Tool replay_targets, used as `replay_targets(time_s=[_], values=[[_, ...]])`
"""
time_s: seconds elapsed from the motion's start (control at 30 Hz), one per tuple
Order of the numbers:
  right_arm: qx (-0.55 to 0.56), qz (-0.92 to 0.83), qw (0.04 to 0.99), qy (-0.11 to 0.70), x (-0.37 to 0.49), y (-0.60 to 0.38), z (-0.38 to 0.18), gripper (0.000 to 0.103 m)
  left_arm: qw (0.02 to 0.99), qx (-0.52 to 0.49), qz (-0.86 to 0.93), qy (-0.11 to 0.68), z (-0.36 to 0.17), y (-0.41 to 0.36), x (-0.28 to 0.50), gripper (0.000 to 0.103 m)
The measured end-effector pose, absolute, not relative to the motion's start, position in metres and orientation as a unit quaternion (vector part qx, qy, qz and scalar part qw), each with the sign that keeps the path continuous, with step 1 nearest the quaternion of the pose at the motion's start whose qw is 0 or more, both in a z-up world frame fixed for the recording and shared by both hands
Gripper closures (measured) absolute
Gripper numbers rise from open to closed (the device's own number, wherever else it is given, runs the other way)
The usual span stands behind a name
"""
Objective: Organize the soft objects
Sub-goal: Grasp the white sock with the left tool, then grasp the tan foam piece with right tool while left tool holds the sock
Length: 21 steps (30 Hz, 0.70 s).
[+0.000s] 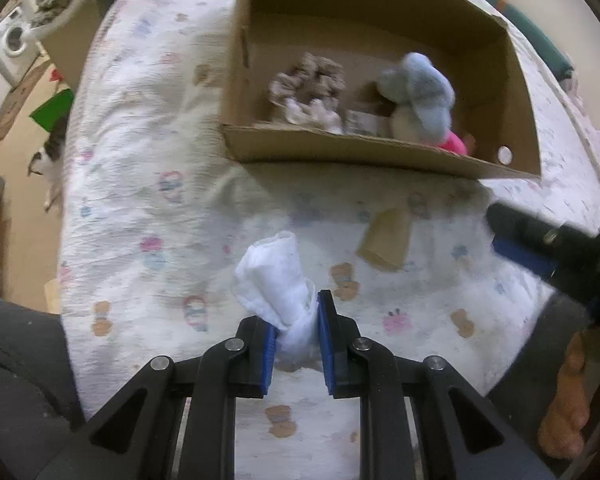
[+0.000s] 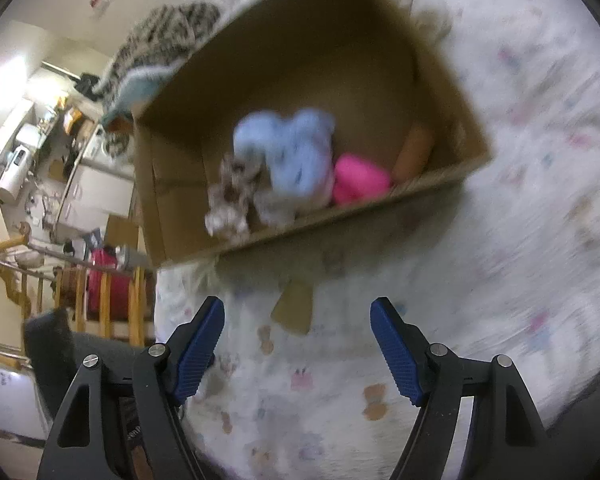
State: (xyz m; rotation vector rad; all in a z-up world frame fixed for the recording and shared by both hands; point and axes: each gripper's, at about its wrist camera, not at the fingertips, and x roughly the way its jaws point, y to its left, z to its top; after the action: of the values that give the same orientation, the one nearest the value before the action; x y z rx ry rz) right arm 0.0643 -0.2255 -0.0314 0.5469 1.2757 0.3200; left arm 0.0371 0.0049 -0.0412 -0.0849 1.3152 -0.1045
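Observation:
My left gripper (image 1: 298, 322) is shut on a white rolled sock (image 1: 274, 280), which sticks up from between the blue pads above the patterned bedspread (image 1: 140, 200). Beyond it stands an open cardboard box (image 1: 380, 152) holding a light blue plush (image 1: 420, 88), a brown-and-white fuzzy item (image 1: 308, 80) and a pink item (image 1: 456, 142). In the right wrist view my right gripper (image 2: 298, 344) stands open and holds nothing over the bedspread (image 2: 500, 240), in front of the box (image 2: 340, 216), where the blue plush (image 2: 296, 152), the pink item (image 2: 358, 182) and an orange item (image 2: 414, 152) lie.
A small tan cardboard piece (image 1: 386, 240) lies on the bedspread between the sock and the box, also the tan piece (image 2: 294, 310) ahead of my right gripper. The other gripper's dark body (image 1: 540, 240) enters at the right. Floor, a washing machine (image 1: 8, 40) and a wooden railing (image 2: 100, 300) lie beyond the bed's left edge.

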Motion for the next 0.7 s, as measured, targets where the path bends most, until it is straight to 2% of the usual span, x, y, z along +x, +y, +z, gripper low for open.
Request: replay_targets(time_s=[0.13,0.23,0.33,0.47,0.53,0.6,0.7], values=[[0.246,0.135,0.735,0.617,0.070,-0.206,-0.052,0.041,0.796,-0.042,-0.031,0.604,-0.039,0.011,0.040,0.086],[0.255,0.112,0.721,0.634,0.077,-0.196,-0.066,0.045,0.799,-0.045,-0.023,0.599,-0.039,0.009,0.039,0.086],[0.241,0.098,0.717,0.647,0.085,-0.180,-0.077,0.058,0.804,-0.041,-0.009,0.594,-0.038,0.015,0.037,0.086],[0.210,0.078,0.714,0.664,0.094,-0.165,-0.090,0.067,0.803,-0.050,-0.005,0.593,-0.036,0.025,0.035,0.086],[0.178,0.073,0.723,0.664,0.096,-0.157,-0.089,0.082,0.803,-0.055,-0.004,0.594,-0.038,0.025,0.035,0.086],[0.165,0.080,0.730,0.659,0.095,-0.154,-0.086,0.091,0.802,-0.058,-0.003,0.594,-0.038,0.026,0.036,0.086],[0.163,0.087,0.733,0.654,0.091,-0.157,-0.082,0.094,0.802,-0.059,-0.002,0.594,-0.039,0.024,0.038,0.086]])
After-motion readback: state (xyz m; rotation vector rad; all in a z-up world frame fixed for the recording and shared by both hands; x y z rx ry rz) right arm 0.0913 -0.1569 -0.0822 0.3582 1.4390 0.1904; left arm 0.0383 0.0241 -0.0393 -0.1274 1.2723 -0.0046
